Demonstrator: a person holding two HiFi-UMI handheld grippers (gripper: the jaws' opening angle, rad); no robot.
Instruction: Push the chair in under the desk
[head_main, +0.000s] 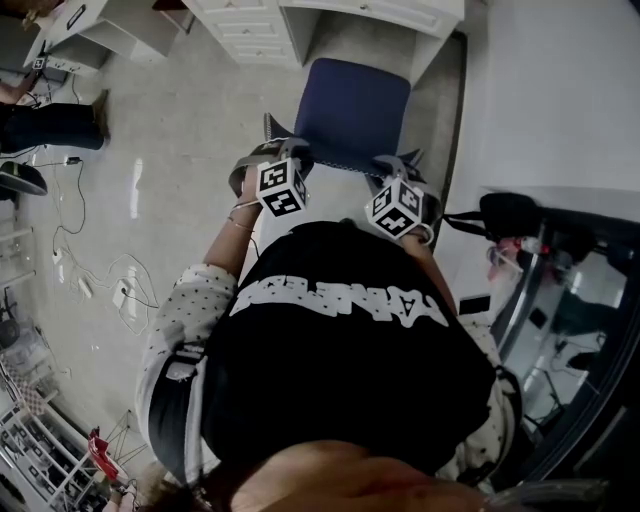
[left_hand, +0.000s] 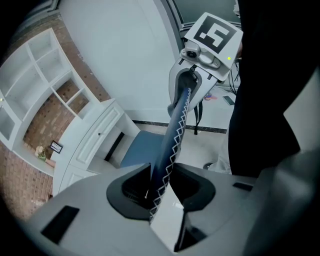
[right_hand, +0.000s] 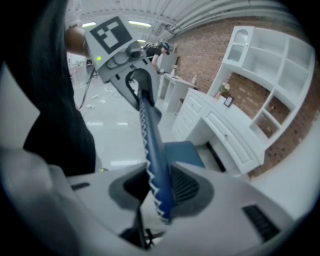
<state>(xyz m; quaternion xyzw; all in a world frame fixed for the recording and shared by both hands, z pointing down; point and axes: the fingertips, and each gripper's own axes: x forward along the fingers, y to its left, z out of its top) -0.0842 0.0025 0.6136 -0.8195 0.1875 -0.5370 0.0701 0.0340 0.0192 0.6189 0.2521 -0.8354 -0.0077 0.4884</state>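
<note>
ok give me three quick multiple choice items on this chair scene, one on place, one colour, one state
1. Where do both grippers sit? A a door handle; B the backrest top edge; C a broom handle.
2. The chair is: A red; B blue; C white.
3. The left gripper is: A open, empty; B shut on a cloth; C shut on the backrest.
Answers: 1 B, that edge runs between the jaws of the left one and of the right gripper. 2 B, it shows blue in all three views. 3 C, its pads press the stitched edge from both sides.
</note>
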